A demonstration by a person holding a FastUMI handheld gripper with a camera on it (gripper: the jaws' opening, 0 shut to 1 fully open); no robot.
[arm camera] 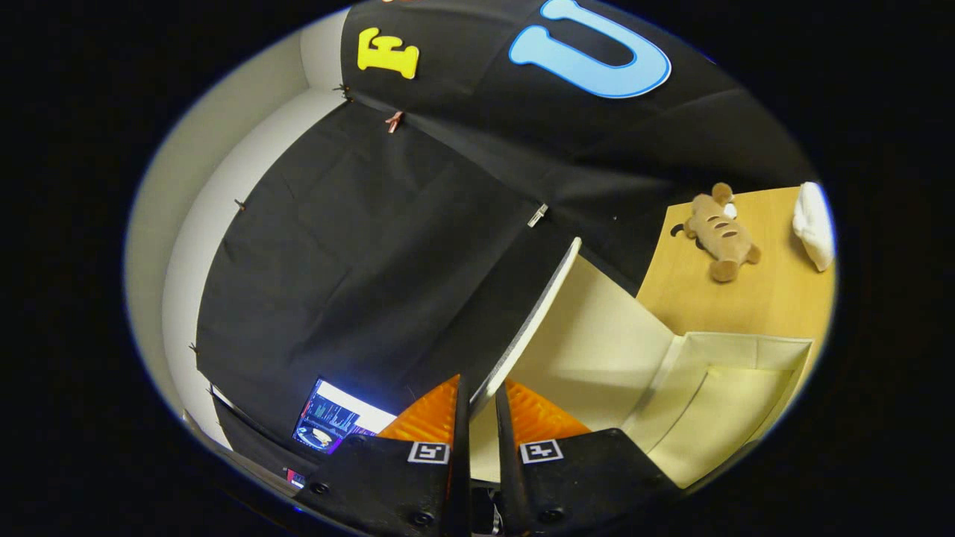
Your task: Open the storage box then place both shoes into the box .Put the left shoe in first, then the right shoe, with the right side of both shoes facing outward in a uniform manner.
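My gripper (480, 399) is shut on the edge of the storage box's lid (589, 328), a cream flap with a thin pale rim, which runs up from between the fingers and stands raised. Just to the right of the fingers, the cream storage box (746, 350) lies open, and its pale inside walls and floor show. Part of the box is hidden behind my right finger. A white object (813, 224), possibly a shoe, lies on the wooden table beyond the box, too cut off to tell.
A wooden table (761, 291) carries the box. A brown striped plush toy (720, 235) lies on it beyond the box. A lit screen (336, 421) sits low to the left of the fingers, under the black cloth wall (358, 261).
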